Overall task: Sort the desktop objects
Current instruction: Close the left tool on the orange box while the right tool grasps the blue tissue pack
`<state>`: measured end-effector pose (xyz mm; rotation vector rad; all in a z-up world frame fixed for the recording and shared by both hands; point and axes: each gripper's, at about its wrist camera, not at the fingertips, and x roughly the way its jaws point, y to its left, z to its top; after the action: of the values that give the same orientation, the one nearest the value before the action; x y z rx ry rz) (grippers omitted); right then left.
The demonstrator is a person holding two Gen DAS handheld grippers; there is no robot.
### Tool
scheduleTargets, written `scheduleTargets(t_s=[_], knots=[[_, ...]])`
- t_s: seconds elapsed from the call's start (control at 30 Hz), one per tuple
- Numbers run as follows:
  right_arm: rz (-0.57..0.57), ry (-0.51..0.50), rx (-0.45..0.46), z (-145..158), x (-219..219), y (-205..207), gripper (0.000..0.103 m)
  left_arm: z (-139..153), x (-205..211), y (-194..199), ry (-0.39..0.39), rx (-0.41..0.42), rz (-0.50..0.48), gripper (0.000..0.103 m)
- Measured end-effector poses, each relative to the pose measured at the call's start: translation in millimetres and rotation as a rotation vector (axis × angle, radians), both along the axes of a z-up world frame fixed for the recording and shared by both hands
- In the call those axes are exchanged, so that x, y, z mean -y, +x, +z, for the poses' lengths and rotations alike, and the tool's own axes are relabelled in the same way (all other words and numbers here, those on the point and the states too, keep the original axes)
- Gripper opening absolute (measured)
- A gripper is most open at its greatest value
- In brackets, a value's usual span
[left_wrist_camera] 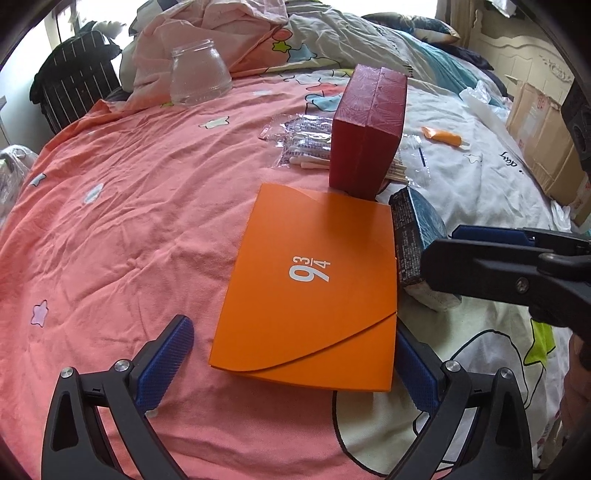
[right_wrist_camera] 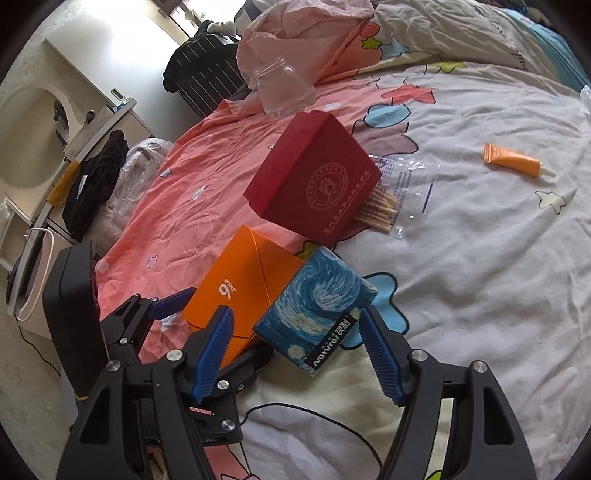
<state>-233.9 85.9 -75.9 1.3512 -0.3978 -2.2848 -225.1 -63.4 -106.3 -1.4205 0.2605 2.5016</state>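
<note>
An orange "9¾" envelope box (left_wrist_camera: 314,284) lies flat on the bedspread. My left gripper (left_wrist_camera: 295,363) is open, its blue fingers on either side of the box's near edge. A blue Starry Night tissue pack (right_wrist_camera: 317,310) lies beside the orange box (right_wrist_camera: 236,291). My right gripper (right_wrist_camera: 299,350) is open with the pack between its fingers; it also shows in the left wrist view (left_wrist_camera: 480,258) at the pack (left_wrist_camera: 417,236). A red box (left_wrist_camera: 365,133) leans on a bag of sticks (right_wrist_camera: 384,206).
A glass jar (left_wrist_camera: 199,74) stands at the back by piled bedding (left_wrist_camera: 221,29). An orange tube (right_wrist_camera: 513,162) lies on the white sheet. Wrapped sachets (left_wrist_camera: 303,140) lie left of the red box. A black suitcase (right_wrist_camera: 207,70) and cardboard boxes (left_wrist_camera: 543,133) flank the bed.
</note>
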Motion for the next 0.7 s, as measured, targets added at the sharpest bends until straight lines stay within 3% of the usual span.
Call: scheduleTargets(t_s=[0.1, 0.17, 0.2, 0.23, 0.37, 0.7], knots=[[-0.007, 0.001, 0.005, -1.2, 0.3, -1.3, 0.067, 1.3, -0.2, -1.4, 0.003, 0.004, -0.001, 0.103], [-0.009, -0.01, 0.012, -2.4, -0.2, -2.8, 0.067, 2.5, 0.8, -2.2, 0.02, 0.006, -0.005, 0.096], [-0.007, -0.02, 0.017, -2.9, -0.4, -3.6, 0.067, 3.1, 1.3, -2.6, 0.028, 0.008, -0.006, 0.085], [-0.002, -0.027, 0.021, -3.3, 0.0, -4.3, 0.067, 4.4, 1.7, -1.6, 0.034, 0.003, -0.011, 0.082], [0.002, -0.02, 0.029, -3.2, 3.4, -6.1, 0.067, 10.9, 1.3, 9.4, 0.017, -0.047, -0.048, 0.081], [-0.004, 0.085, 0.045, -7.8, 21.8, -12.6, 0.067, 18.4, 28.3, 22.7, 0.009, -0.085, 0.029, 0.081]])
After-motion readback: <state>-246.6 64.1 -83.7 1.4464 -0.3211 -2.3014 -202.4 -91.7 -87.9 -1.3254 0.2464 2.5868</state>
